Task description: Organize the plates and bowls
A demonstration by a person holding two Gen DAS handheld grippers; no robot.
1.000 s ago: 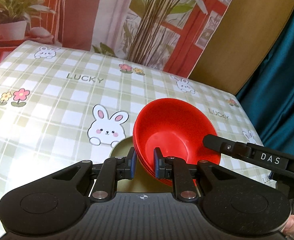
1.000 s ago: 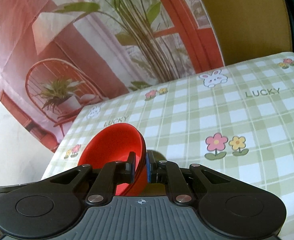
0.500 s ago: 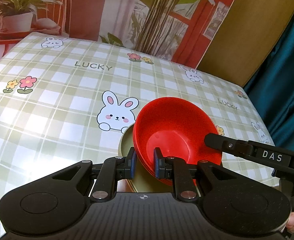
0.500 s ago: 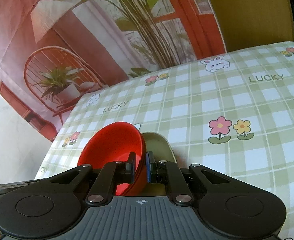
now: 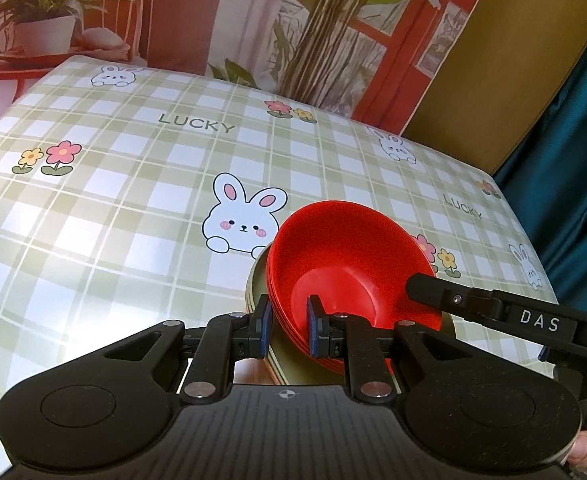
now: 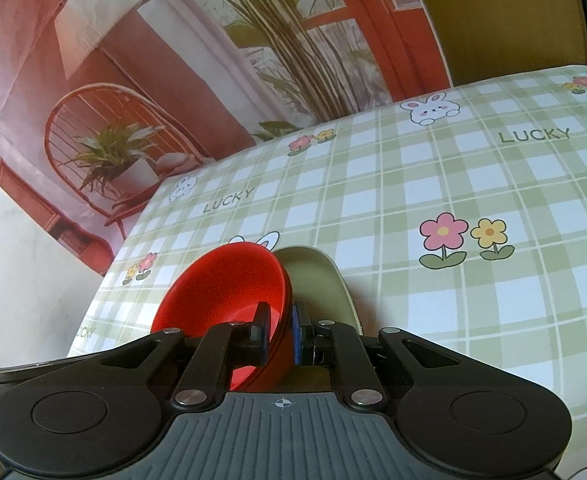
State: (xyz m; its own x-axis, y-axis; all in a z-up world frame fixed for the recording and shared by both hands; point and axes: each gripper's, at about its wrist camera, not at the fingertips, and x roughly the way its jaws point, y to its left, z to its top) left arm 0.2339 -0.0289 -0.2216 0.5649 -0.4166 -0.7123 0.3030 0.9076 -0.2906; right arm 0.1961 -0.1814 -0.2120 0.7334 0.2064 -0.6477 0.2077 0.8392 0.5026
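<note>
A stack of red bowls [image 5: 345, 256] is tilted above an olive-green plate [image 5: 259, 280] at the near right part of the table. My left gripper [image 5: 289, 328] is shut on the stack's near-left rim, one pad inside and one outside. In the right wrist view my right gripper [image 6: 281, 338] is shut on the opposite rim of the red bowls [image 6: 221, 288]; its black finger [image 5: 473, 300] also shows in the left wrist view. The olive plate [image 6: 317, 276] sticks out behind and to the right of the bowls. Whether the bowls touch the plate is hidden.
The table wears a green checked cloth [image 5: 125, 208] with bunnies, flowers and "LUCKY" print. A printed backdrop [image 6: 173, 60] of plants and a chair stands behind it, and a teal curtain [image 5: 573, 128] hangs to the right. A person's fingertip [image 5: 585, 448] shows at the lower right.
Both grippers keep their hold on the red bowls. More of the olive plate now shows beside and under the bowls, and both views have tipped slightly.
</note>
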